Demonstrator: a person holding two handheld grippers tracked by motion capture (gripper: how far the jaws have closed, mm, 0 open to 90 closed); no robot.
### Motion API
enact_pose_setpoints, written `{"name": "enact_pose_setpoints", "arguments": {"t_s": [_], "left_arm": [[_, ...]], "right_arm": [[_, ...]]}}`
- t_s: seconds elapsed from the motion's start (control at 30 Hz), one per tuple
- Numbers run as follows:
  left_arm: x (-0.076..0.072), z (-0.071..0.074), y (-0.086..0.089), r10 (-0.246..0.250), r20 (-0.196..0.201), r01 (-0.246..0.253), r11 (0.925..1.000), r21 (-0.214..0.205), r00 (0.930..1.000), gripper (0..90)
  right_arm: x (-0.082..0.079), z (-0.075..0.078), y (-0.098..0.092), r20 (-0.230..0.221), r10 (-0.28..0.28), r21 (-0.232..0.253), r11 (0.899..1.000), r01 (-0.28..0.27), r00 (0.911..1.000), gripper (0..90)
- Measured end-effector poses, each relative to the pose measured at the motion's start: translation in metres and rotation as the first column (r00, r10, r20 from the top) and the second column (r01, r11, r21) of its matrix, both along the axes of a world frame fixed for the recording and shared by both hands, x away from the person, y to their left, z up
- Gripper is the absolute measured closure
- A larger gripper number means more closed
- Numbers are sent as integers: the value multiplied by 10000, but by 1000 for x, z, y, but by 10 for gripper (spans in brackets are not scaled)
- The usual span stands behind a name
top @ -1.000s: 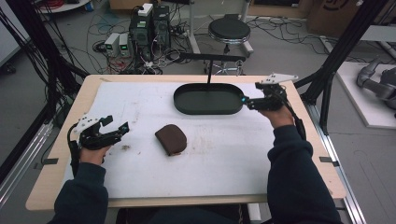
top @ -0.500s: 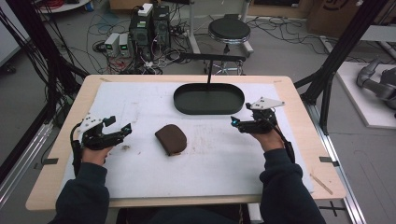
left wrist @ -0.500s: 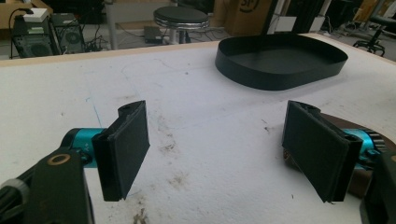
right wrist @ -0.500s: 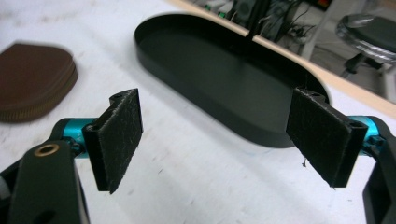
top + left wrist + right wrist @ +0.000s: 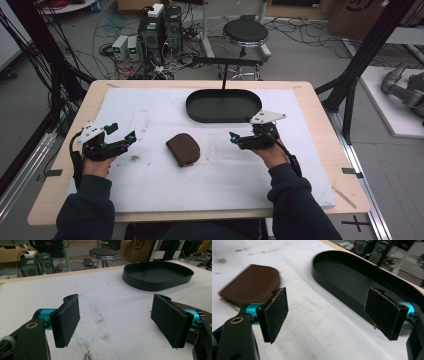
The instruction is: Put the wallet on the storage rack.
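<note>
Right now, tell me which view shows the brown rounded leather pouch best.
The high view: the brown rounded leather pouch lies whole, unobstructed, on the white mat. The right gripper view blurs it behind a finger; the left gripper view catches a sliver.

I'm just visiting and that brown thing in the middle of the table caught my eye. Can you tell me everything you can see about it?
The flat brown leather-looking pouch lies flat on the white table cover, near the middle, in front of the empty black oval tray and apart from it. One end is rounded, the other squarer; a paler edge runs along its underside. It looks closed. Nothing touches it except the cover: the left gripper and right gripper are on either side, both open and clear of it.
</note>
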State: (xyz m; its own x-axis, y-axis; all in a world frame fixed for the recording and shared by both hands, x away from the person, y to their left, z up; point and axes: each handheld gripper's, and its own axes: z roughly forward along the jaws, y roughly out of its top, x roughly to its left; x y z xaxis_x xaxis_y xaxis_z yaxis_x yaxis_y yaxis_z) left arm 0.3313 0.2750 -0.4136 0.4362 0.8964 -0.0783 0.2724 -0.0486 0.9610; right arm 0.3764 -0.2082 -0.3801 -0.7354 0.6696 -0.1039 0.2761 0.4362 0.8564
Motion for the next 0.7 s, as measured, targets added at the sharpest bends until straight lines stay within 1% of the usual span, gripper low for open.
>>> {"name": "enact_pose_setpoints", "arguments": {"t_s": [0.03,0.13,0.17,0.2,0.27,0.3,0.37,0.4,0.43,0.47,0.5,0.53,0.57,0.6,0.63,0.67,0.7], "left_arm": [[0,0,2,70,-12,-70,10000,14,10000,231],[1,-1,4,191,-25,-191,9998,4,9998,231],[1,-1,4,191,-25,-191,9998,4,9998,231],[1,-2,5,212,-52,-212,9998,10,9998,232],[2,-3,6,195,-125,-195,9998,73,9997,232],[3,-3,6,204,-139,-203,9998,89,9997,233],[3,-3,6,216,-154,-215,9997,90,9996,233],[3,-3,6,215,-156,-214,9997,94,9996,232],[3,-3,6,215,-156,-214,9997,94,9996,232],[3,-3,6,224,-155,-222,9997,99,9996,232],[3,-3,6,224,-155,-222,9997,99,9996,233],[3,-3,6,249,-169,-247,9996,103,9995,233],[3,-3,6,253,-172,-251,9996,107,9995,233],[3,-3,7,280,-162,-279,9996,75,9995,233],[3,-3,7,280,-157,-279,9996,71,9995,233],[3,-3,7,277,-167,-275,9996,84,9995,233],[3,-4,7,281,-187,-279,9996,110,9994,233]], "right_arm": [[-1,-1,6,-15,163,11,9999,-163,9999,194],[-2,-4,23,-350,665,389,9971,-651,9972,196],[-2,-4,23,-350,665,389,9971,-651,9972,196],[-3,-6,36,-417,906,564,9945,-882,9950,200],[-4,-9,50,-435,1190,502,9919,-1167,9919,242],[-3,-12,58,-406,1342,418,9903,-1325,9901,246],[-5,-17,75,-563,1577,220,9874,-1567,9859,253],[-5,-20,84,-708,1744,177,9847,-1736,9821,280],[-5,-20,84,-708,1744,177,9847,-1736,9821,280],[-5,-28,102,-847,2057,-68,9783,-2070,9749,291],[-5,-28,102,-847,2057,-68,9783,-2070,9749,291],[-8,-35,123,-997,2332,-345,9708,-2376,9673,291],[-8,-37,129,-948,2443,-390,9678,-2488,9651,285],[-10,-39,139,-1060,2541,-413,9648,-2596,9614,277],[-9,-41,143,-986,2684,-417,9610,-2735,9582,277],[-10,-43,149,-1246,2784,-357,9579,-2847,9523,277],[-11,-45,154,-1355,2849,-426,9552,-2928,9489,277]]}}
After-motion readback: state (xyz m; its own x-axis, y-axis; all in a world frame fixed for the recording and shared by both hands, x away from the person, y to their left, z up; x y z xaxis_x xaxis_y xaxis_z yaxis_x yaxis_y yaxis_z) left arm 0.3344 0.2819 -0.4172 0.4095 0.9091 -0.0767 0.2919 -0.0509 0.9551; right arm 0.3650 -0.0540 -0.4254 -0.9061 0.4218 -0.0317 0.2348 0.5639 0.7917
